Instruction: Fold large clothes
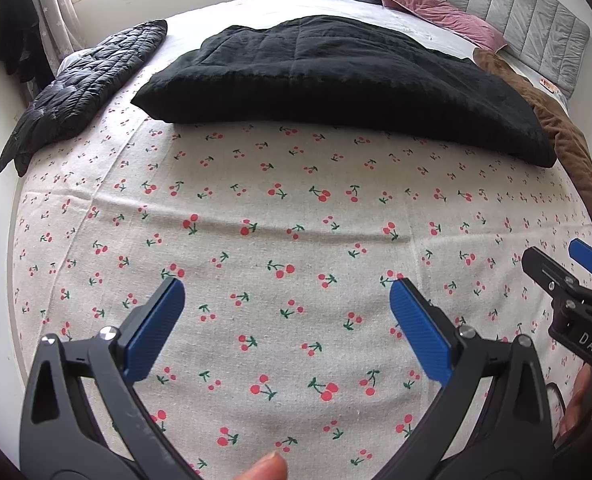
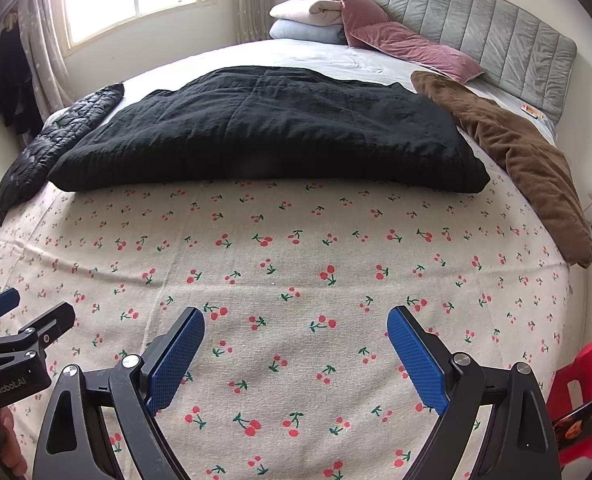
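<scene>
Both claws, left gripper (image 1: 287,320) and right gripper (image 2: 296,352), gape wide, holding nothing; the black coat (image 1: 336,80) lies sideways across the upper frame, about equally far from both

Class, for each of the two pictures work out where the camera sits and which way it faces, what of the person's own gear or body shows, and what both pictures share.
Left wrist: sits on the left gripper, facing along its open fingers across the cherry-print sheet toward the headboard; a fingertip shows, and the right gripper enters at right.
Right wrist: sits on the right gripper, facing the same way; the left gripper enters at left.
Shared: black quilted garment, brown garment, pink pillow.
</scene>
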Motion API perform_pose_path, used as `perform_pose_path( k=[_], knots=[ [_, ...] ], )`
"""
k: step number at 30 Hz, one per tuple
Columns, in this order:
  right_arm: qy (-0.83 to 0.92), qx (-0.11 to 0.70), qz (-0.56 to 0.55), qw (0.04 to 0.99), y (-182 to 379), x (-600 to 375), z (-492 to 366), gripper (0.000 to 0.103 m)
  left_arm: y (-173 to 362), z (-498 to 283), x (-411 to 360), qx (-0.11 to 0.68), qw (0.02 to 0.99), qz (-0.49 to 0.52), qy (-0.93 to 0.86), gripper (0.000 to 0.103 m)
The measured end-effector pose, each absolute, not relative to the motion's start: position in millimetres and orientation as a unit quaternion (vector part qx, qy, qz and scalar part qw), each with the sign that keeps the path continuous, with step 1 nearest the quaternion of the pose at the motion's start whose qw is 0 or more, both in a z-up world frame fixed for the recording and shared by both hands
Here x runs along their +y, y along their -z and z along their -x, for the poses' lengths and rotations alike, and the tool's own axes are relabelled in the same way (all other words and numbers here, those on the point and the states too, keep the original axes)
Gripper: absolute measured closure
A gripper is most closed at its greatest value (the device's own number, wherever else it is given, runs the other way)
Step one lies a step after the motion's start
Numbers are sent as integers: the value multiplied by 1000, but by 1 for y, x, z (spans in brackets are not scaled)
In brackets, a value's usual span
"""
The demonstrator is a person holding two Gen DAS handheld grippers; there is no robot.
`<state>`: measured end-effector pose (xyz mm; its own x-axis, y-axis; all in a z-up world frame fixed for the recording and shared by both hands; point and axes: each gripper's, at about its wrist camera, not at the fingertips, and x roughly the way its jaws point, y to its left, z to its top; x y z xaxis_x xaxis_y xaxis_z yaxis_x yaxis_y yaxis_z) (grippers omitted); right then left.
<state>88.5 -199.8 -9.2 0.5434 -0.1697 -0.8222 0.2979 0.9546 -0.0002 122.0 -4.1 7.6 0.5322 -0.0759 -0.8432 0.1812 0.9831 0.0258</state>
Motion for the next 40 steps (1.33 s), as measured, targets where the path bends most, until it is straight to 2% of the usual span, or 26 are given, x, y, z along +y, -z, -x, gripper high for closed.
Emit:
perform_pose_path(
  k=[21,30,40],
  knots=[
    [137,451,-62,880,-4,-193,-83,9,-13,-117,-5,473,876,-57,74,1],
    [126,414,-64,899,-60,-173,-40,9,-53,-81,-6,449,885,-78,99,1],
    [135,394,-78,906,-118,-142,35,9,-97,-22,31,440,890,-62,100,1]
  ],
)
